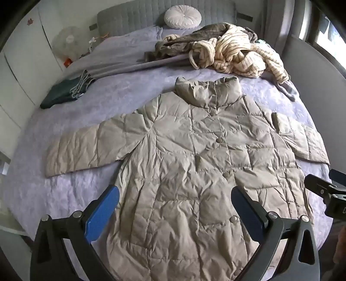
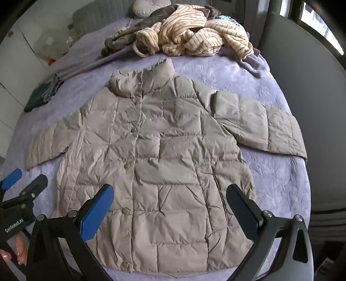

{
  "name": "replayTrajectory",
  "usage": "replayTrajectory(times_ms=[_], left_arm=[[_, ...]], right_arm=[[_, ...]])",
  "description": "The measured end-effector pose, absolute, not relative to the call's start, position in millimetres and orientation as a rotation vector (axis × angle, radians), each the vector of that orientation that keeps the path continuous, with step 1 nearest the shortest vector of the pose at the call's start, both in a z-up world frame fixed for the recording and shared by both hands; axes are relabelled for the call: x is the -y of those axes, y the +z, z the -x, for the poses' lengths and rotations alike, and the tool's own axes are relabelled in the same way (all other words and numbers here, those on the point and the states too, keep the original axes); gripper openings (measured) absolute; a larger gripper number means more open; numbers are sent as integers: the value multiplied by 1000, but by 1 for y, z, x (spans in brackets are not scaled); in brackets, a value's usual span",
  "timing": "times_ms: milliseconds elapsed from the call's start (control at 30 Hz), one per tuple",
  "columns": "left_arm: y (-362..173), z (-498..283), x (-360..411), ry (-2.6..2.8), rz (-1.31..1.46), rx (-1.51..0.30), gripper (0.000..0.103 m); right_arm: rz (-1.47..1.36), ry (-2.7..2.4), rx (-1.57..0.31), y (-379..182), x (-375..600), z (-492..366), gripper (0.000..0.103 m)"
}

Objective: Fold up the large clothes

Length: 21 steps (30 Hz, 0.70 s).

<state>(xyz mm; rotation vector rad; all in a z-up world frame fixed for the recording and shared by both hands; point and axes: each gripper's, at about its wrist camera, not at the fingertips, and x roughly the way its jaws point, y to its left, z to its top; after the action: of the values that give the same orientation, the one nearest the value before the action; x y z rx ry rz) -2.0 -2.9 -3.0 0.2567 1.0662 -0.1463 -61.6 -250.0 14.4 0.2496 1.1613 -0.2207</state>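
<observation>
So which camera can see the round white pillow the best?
The left wrist camera. There the round pillow shows whole, leaning on the grey headboard, with its middle button visible. In the right wrist view the pillow is cut off by the top edge and partly hidden behind the pile of clothes.

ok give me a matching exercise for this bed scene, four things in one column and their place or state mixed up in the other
Things:
1. puffer jacket
2. striped garment
3. round cushion
4. dark green folded cloth

Place or state:
A. against the headboard
B. spread flat, front up, sleeves out to the sides
C. crumpled in a heap beyond the jacket's collar
D. near the bed's left edge

Pairs: 1-B, 2-C, 3-A, 4-D
</observation>
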Motion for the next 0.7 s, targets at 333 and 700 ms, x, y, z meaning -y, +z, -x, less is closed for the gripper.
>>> replayTrajectory(times_ms=[333,700], left_arm=[[8,11,-2,-202,-181,-1086,103],[10,12,-4,-200,-184,-1088,103]], right_arm=[[-248,-225,-1140,9,255,58,103],[-246,-215,-1133,17,251,65,103]])
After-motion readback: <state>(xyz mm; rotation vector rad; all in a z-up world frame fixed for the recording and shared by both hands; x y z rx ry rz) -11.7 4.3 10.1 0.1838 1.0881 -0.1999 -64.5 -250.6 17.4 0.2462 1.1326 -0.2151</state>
